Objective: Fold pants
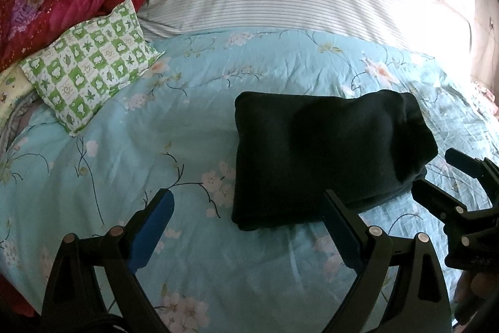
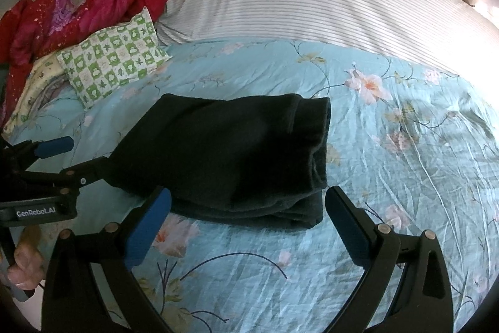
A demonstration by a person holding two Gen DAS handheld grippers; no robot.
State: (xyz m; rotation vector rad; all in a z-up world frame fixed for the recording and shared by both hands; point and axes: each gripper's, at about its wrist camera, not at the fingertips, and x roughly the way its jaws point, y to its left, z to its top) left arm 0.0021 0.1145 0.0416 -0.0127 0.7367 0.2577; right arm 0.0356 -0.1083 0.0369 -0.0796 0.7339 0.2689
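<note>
Blue pads of your left gripper (image 1: 246,208) sit wide apart at the bottom of the left wrist view, nothing between them; the right-hand finger just meets the near edge of the pants (image 1: 327,158), the other stands over bare quilt (image 1: 156,120). Your right gripper (image 2: 248,205) is likewise spread open and empty, its fingers bracketing the near right corner of the bundle.

Pants: dark, already a compact, thick rectangle of several layers, lying flat on the floral quilt near the front of the bed. Stacked edges show along the near side and the right end in the right wrist view. Long axis runs left to right across both views.

Relation that matters: bundle lies ahead and to the right of your left gripper, ahead and slightly left of your right. Right gripper is more squarely on it. Left gripper's fingers flank the near left corner as seen from the right wrist camera.

Judgement: folding looks complete or nearly so. If one more fold is wanted, it would go across the long axis, each gripper taking an end. Risk: thick layers may slide apart when lifted.

Pillow (image 1: 93,64) and red cloth (image 1: 78,2) lie well apart, far left.
</note>
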